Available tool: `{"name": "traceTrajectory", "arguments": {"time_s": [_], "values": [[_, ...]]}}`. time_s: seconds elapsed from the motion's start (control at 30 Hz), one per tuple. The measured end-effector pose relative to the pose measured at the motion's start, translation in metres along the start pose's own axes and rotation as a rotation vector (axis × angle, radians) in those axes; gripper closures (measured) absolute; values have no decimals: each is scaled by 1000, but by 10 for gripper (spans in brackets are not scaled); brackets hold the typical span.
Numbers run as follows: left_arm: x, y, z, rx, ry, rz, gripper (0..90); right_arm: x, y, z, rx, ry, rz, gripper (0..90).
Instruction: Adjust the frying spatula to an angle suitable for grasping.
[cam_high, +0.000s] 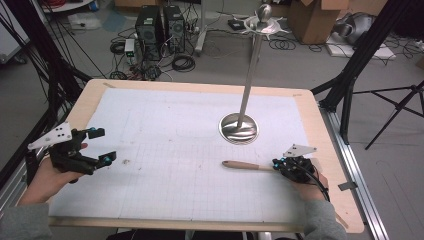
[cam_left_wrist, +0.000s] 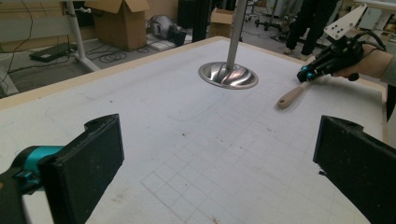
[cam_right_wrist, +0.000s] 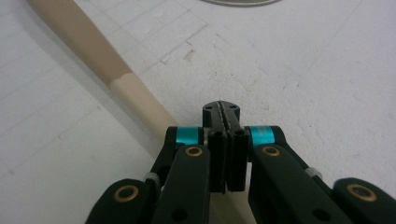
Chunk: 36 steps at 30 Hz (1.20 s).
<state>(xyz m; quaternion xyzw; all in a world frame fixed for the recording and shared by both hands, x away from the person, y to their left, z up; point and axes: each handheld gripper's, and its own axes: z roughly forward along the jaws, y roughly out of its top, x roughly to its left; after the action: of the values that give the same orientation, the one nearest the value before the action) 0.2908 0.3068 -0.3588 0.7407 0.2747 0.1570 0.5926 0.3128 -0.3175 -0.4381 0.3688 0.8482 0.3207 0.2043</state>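
The right gripper (cam_high: 278, 163) has its jaws pressed together, resting against the pale wooden rod-shaped handle (cam_high: 247, 165) lying flat on the white gridded table (cam_high: 165, 150), apparently not clamping it. The left gripper (cam_high: 100, 145) hovers wide apart, well away. The tall silver metal stand (cam_high: 240, 127) waits untouched; lifting looks not yet begun.

The left gripper (cam_high: 97, 146) is held level, its jaws spread wide apart. The right gripper (cam_high: 278, 163) lies low, jaws pressed together.
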Motion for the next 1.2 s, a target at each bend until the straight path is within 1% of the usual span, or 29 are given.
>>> {"name": "traceTrajectory", "arguments": {"time_s": [0.07,0.23,0.27,0.3,0.4,0.47,0.53,0.57,0.7,0.87,0.93,1.0,1.07,1.1,1.2], "values": [[0,0,0,0,0,0,22,0,1,1,6,1,-2,900],[0,0,0,1,0,0,22,-1,0,2,5,11,11,900],[0,0,0,2,0,1,22,-2,0,2,4,12,16,900],[0,0,0,4,-2,1,22,-2,-1,1,5,18,33,900],[0,0,0,4,-3,2,22,-2,-1,1,4,23,46,900],[0,0,1,2,-1,-2,22,1,-2,-3,10,34,58,900],[1,-1,1,3,-2,-3,22,2,-2,-3,13,37,59,900],[1,-1,2,6,-4,-2,22,5,-3,-4,20,33,43,900],[0,0,4,4,-8,-1,22,8,-4,-6,21,41,46,900],[1,1,8,4,-19,-1,22,13,-6,-10,25,43,67,900],[1,1,10,6,-21,-4,22,16,-7,-11,27,45,65,900],[1,1,12,8,-28,-1,22,21,-8,-14,31,49,78,900],[1,1,13,9,-31,0,22,22,-9,-15,32,47,73,900],[1,2,14,7,-32,1,22,26,-11,-17,32,50,68,900],[1,3,16,5,-39,2,22,30,-12,-19,33,54,70,900]]}}
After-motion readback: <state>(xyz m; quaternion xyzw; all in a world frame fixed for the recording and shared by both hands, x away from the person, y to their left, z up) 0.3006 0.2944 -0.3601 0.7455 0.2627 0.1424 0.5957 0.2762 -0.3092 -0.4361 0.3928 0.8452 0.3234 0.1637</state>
